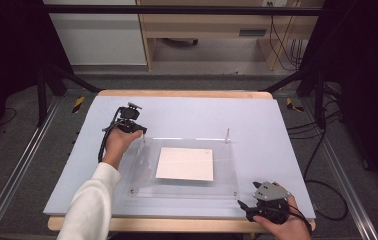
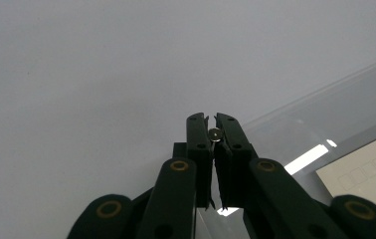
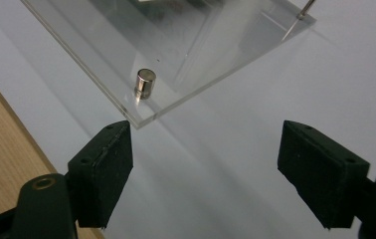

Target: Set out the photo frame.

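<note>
A clear acrylic plate (image 1: 224, 170) lies on the pale blue mat with a white sheet (image 1: 185, 163) under its middle. My left gripper (image 1: 139, 131) is at the plate's far left corner. In the left gripper view my left gripper (image 2: 215, 130) is shut on a thin metal pin (image 2: 215, 133), whose round head shows between the pads. My right gripper (image 1: 243, 207) is at the plate's near right corner. In the right gripper view my right gripper (image 3: 206, 149) stands open, just short of the plate's corner (image 3: 141, 119), with a short metal stud (image 3: 145, 83) beyond the left jaw.
An upright metal pin (image 1: 227, 135) stands at the plate's far right corner. The wooden table edge (image 3: 7, 129) runs close behind my right gripper. Black frame bars (image 1: 177, 9) and cables surround the table.
</note>
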A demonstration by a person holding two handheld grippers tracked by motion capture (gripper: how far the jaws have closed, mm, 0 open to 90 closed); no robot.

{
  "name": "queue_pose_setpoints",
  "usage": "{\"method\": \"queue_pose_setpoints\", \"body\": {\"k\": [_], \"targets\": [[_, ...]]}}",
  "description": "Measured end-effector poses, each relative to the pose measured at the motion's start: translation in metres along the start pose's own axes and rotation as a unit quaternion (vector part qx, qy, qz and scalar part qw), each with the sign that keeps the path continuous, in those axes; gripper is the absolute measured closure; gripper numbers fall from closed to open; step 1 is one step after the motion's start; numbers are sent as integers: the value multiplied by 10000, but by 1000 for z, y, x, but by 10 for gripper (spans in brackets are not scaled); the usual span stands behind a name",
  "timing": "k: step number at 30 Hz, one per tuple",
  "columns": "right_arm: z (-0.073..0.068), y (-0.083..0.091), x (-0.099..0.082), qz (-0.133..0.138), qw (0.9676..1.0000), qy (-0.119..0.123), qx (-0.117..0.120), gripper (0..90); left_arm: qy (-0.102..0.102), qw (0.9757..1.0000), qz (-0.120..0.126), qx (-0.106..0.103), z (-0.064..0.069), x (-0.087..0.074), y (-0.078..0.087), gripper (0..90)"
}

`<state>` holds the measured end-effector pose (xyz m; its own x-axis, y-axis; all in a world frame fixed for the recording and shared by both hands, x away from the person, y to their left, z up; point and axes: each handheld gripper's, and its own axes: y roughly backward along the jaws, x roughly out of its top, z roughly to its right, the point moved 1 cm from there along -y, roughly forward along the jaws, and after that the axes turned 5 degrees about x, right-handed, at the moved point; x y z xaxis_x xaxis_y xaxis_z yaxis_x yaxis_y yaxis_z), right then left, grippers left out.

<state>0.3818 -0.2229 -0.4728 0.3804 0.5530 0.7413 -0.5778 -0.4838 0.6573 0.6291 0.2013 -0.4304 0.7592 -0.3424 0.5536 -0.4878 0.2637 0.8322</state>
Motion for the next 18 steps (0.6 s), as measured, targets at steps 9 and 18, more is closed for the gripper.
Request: {"method": "queue_pose_setpoints", "body": {"k": [9,18], "targets": [[-10,-16,12,0,9982,591,-88,228,-6,10000,-14,-22,0,0,0,848],[-13,-15,20,261,9958,857,-173,279,6,10000,13,-81,-3,0,-2,847]]}}
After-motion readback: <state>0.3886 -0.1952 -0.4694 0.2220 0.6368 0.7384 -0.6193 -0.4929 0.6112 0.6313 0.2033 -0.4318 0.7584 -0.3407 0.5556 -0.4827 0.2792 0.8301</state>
